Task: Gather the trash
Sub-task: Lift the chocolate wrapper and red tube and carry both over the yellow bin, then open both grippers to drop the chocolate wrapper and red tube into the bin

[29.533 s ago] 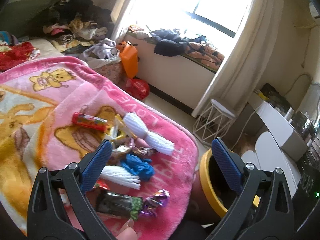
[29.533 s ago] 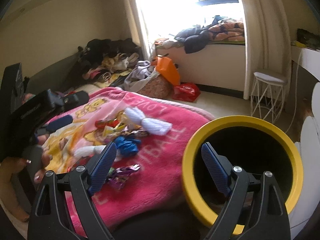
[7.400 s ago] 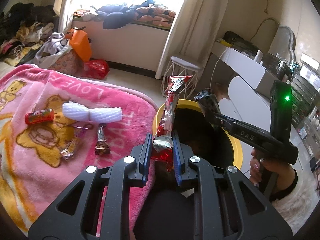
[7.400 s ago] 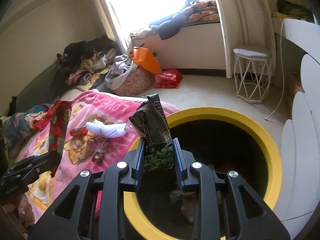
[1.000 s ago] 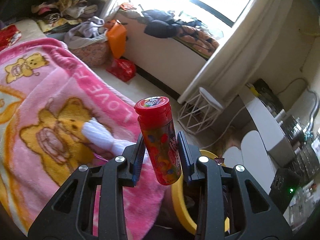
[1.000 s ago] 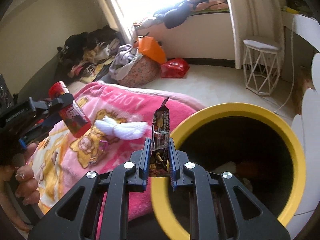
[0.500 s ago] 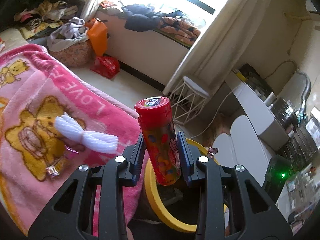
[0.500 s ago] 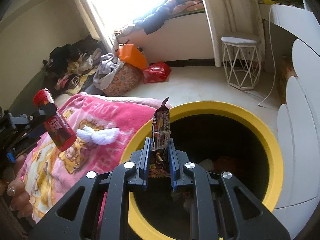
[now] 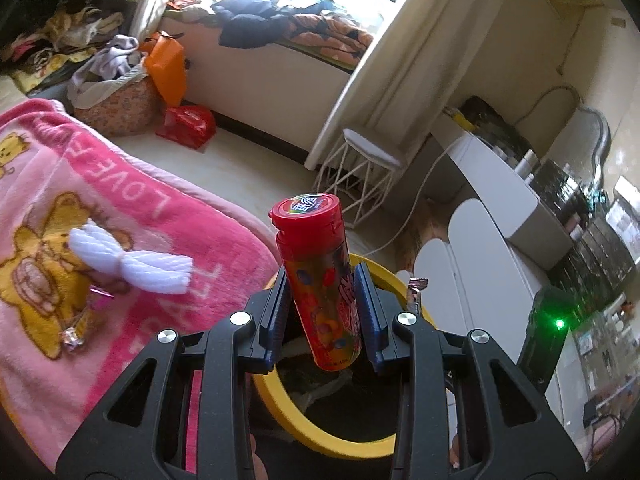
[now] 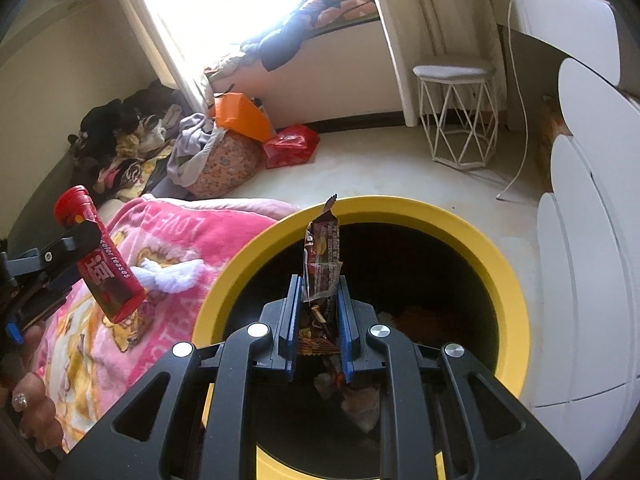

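You've got both loads over the yellow-rimmed bin (image 10: 508, 276) for dropping: left gripper (image 9: 322, 312) clamps the red candy tube (image 9: 320, 280) upright at its near rim, right gripper (image 10: 318, 320) pinches a brown wrapper (image 10: 322, 256) above its middle, w/ white foam net (image 9: 132, 260) left on blanket (image 9: 160, 312) beside it

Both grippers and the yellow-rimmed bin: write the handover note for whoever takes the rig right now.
Left gripper: shut on the red-capped candy tube, at the near edge of the yellow-rimmed black bin.
Right gripper: shut on the brown snack wrapper, over the bin's mouth.
Done: some trash already lies in the bin.
Left: drop both items; then the white foam net sleeve and small foil wrappers on the pink blanket.
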Demonstrator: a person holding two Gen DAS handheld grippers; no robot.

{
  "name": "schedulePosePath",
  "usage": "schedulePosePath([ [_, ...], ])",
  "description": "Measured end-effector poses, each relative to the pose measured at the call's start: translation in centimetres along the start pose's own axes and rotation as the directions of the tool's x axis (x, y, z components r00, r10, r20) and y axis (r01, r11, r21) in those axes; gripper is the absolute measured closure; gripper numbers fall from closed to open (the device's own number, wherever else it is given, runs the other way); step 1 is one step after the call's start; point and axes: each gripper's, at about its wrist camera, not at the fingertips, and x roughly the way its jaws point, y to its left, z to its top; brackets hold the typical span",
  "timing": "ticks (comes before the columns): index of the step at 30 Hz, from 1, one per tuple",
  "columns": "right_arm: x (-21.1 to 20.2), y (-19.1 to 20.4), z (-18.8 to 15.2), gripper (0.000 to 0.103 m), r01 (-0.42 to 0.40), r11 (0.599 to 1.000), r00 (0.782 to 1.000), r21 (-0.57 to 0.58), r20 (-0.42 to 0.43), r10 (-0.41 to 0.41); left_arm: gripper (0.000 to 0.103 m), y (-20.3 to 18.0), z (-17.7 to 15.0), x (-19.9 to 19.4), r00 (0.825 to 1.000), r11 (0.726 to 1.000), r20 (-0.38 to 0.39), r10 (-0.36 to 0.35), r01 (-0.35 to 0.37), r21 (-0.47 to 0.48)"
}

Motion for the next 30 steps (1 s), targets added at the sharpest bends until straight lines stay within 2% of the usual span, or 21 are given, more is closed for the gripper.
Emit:
schedulePosePath([
  [11,0.1,-1.9,-0.5,0.086,0.007,1.0,1.0,0.027,-0.028,-0.006,0.077,-2.2,-1.0,2.4,0.997,0.998,-0.069,-0.026,0.03,0.057],
  [23,-0.1,-2.7,-0.7,0.084,0.008,0.999,1.0,0.037,-0.03,-0.007,0.077,-2.9,-1.6,4.7,0.99,0.997,-0.134,-0.039,0.048,0.061],
  [27,-0.3,-3.1,-0.8,0.081,0.012,0.999,1.0,0.041,-0.026,-0.011,0.077,-3.0,-1.4,5.4,0.986,0.996,-0.157,-0.062,0.071,0.05],
  [28,-0.3,-2.9,-0.8,0.077,0.014,0.999,1.0,0.043,-0.025,-0.013,0.077,-2.9,-1.3,5.5,0.985,0.996,-0.158,-0.064,0.073,0.048],
  [29,-0.4,-3.0,-0.8,0.074,0.017,0.999,1.0,0.045,-0.024,-0.016,0.072,-2.9,-1.2,5.6,0.985,0.996,-0.159,-0.069,0.077,0.045],
  [30,-0.4,-3.1,-0.8,0.068,0.018,0.999,1.0,0.047,-0.023,-0.017,0.062,-2.9,-1.1,5.7,0.984,0.995,-0.16,-0.077,0.085,0.042],
])
